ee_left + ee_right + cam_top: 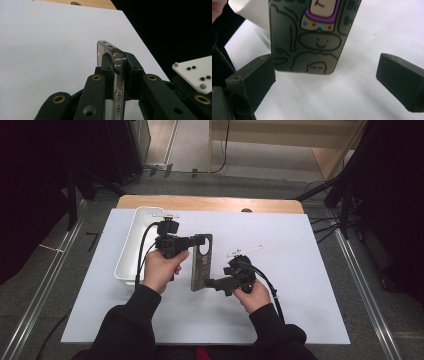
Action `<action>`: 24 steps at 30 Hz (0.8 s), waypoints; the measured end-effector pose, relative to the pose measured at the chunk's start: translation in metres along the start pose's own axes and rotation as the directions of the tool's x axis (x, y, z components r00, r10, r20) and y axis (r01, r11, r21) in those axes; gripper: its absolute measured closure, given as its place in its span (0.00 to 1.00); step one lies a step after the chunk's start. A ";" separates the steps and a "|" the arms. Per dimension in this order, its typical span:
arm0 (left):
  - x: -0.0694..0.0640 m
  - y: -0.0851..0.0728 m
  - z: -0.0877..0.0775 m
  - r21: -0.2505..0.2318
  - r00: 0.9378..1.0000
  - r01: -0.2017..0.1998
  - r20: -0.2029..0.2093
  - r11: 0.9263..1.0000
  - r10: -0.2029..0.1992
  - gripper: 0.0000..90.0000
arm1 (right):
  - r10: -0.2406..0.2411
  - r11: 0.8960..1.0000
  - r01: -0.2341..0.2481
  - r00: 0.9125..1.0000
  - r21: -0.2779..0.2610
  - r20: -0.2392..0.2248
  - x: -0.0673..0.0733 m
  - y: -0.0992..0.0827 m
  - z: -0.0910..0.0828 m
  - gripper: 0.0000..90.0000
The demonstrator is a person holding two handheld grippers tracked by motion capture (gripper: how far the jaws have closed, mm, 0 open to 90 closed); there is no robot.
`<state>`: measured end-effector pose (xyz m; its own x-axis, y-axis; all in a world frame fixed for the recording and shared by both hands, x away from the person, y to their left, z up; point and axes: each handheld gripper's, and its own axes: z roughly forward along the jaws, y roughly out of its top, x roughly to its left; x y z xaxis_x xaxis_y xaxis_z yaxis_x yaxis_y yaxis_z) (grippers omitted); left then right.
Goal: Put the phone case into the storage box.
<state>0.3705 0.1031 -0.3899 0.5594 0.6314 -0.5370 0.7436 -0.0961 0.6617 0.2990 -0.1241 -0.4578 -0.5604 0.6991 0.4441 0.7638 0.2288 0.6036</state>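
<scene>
Item: I am clamping the phone case point(201, 262) in the left gripper point(192, 241), right gripper point(324, 82) jaws gaping around its lower end, needing closure next

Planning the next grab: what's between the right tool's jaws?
In the right gripper view, the phone case's bottom end sits between the open right tool's jaws, untouched, white table beneath.

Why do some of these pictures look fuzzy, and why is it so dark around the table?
High view: bright white table cover, dark surroundings. Left gripper view: phone case edge sharp with glints, background black. Right gripper view: the case's cartoon drawing looks soft, the near pads blurred.
</scene>
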 end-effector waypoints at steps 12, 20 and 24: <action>-0.002 0.002 0.000 0.045 0.999 -0.035 0.043 0.998 0.033 0.88 | -0.041 0.999 0.040 0.999 -0.026 -0.026 -0.005 -0.009 -0.015 0.02; -0.005 0.000 0.003 0.095 0.994 -0.081 0.082 0.992 0.073 0.88 | -0.027 0.999 0.025 0.999 -0.044 -0.040 -0.008 -0.008 -0.025 0.06; -0.006 -0.001 0.003 0.109 0.991 -0.104 0.098 0.989 0.093 0.88 | -0.045 0.998 0.043 0.998 -0.044 -0.040 -0.009 -0.009 -0.030 0.06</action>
<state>0.3672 0.0972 -0.3886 0.6596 0.5413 -0.5215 0.7168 -0.2443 0.6531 0.2879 -0.1528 -0.4472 -0.6066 0.6605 0.4425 0.7239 0.2286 0.6510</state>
